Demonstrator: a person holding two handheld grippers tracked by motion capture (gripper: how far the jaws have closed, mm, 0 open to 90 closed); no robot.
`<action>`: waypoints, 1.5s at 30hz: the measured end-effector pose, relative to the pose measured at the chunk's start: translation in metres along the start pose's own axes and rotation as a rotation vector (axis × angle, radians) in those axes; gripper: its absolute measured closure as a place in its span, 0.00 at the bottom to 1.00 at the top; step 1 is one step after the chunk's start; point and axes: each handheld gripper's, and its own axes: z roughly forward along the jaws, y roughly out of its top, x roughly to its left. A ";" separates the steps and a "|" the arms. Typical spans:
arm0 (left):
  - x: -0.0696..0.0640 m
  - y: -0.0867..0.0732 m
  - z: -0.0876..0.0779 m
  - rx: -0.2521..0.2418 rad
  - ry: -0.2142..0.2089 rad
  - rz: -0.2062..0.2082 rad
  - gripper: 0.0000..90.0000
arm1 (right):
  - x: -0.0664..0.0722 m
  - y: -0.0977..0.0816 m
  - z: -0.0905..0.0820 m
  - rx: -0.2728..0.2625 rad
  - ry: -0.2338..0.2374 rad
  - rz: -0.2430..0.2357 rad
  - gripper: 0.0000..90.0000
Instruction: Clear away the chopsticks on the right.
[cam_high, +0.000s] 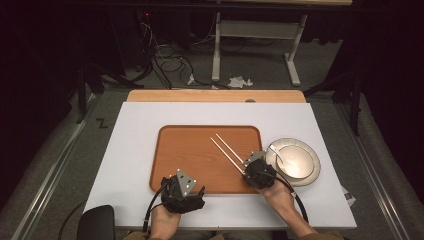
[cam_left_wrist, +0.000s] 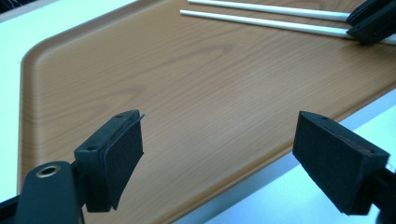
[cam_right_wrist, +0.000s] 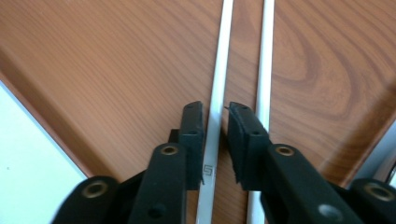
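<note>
Chopsticks: two white chopsticks (cam_high: 226, 150) lie side by side on my wooden tray (cam_high: 190, 160), slanting from mid-tray down toward its near right corner; in the right gripper view one chopstick (cam_right_wrist: 215, 93) runs up between my jaws and the other (cam_right_wrist: 266, 70) lies just beside it, passing under the outer side of one jaw.

Right gripper: my right gripper (cam_high: 248, 169) sits low over the tray's near right part, at the near ends of the chopsticks; its jaws stand a narrow gap apart with the one chopstick between them, and a sliver of space shows on each side, so the pads do not press on it.

Left gripper: my left gripper (cam_high: 192, 189) rests at the tray's near edge, well apart from the chopsticks; its jaws stand wide apart with nothing between them, just bare tray (cam_left_wrist: 187, 102) ahead.

Plate: a round metal plate (cam_high: 295, 162) with a spoon (cam_high: 278, 154) on it sits on the table just right of the tray, close by my right gripper.

Surface: a white table top (cam_high: 135, 130) carries the tray, with a wooden strip (cam_high: 215, 95) along its far edge.

Room: dark, grey floor beyond, loose cables (cam_high: 165, 60) and a white table frame (cam_high: 255, 35).
</note>
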 end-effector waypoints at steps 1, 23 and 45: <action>0.000 0.000 -0.001 -0.005 0.003 -0.002 0.18 | 0.000 0.000 0.000 -0.003 0.006 -0.001 0.82; 0.005 -0.007 -0.013 -0.015 0.037 -0.038 0.18 | -0.016 0.001 -0.029 -0.221 0.077 -0.024 0.58; 0.001 0.003 -0.007 -0.037 -0.018 -0.006 0.18 | -0.038 -0.032 -0.056 -0.267 0.024 0.051 0.57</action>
